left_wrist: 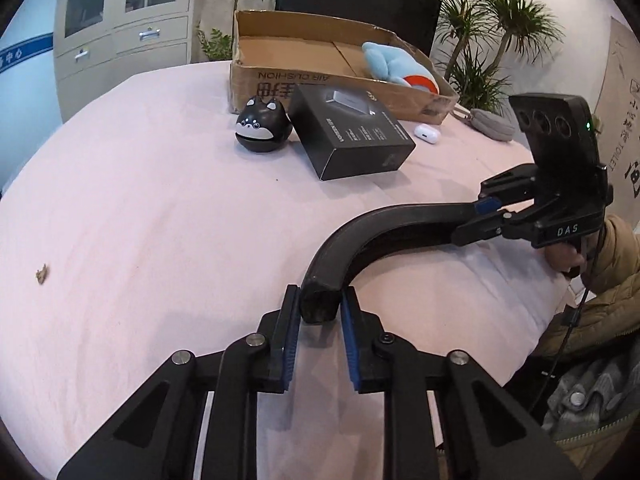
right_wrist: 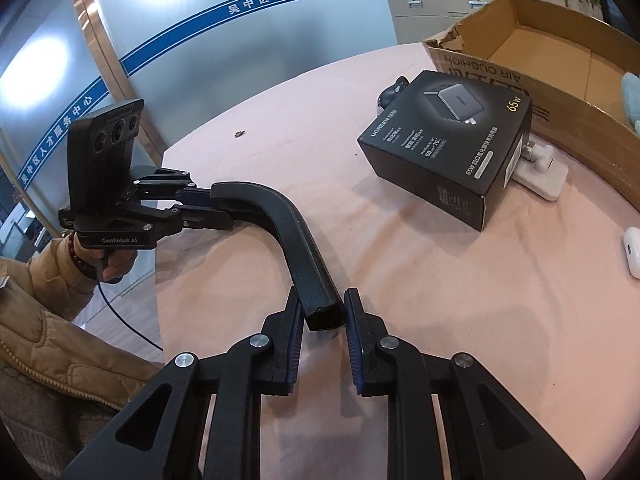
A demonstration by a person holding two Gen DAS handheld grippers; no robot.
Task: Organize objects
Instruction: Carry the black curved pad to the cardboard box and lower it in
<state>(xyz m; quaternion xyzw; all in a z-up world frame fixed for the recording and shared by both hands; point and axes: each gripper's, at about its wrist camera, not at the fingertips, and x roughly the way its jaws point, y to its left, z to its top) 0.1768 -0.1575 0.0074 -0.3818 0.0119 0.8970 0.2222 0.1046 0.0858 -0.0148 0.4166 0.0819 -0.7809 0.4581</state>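
A curved black bar [left_wrist: 360,232] is held above the pink tablecloth by both grippers, one at each end. My left gripper [left_wrist: 320,304] is shut on its near end; it also shows in the right wrist view [right_wrist: 200,204]. My right gripper [right_wrist: 322,308] is shut on the other end [right_wrist: 316,300]; it also shows in the left wrist view [left_wrist: 486,216]. A black charger box [left_wrist: 352,132] lies on the cloth. A black cat toy [left_wrist: 262,126] sits left of it. A cardboard box [left_wrist: 280,80] at the back holds a blue plush [left_wrist: 396,64].
A white earbud case [left_wrist: 426,133] and a grey pouch [left_wrist: 492,123] lie right of the charger box. A white clip [right_wrist: 540,168] lies behind the charger box. A small brown scrap [left_wrist: 41,274] lies at the left. The table edge [left_wrist: 560,292] runs along the right.
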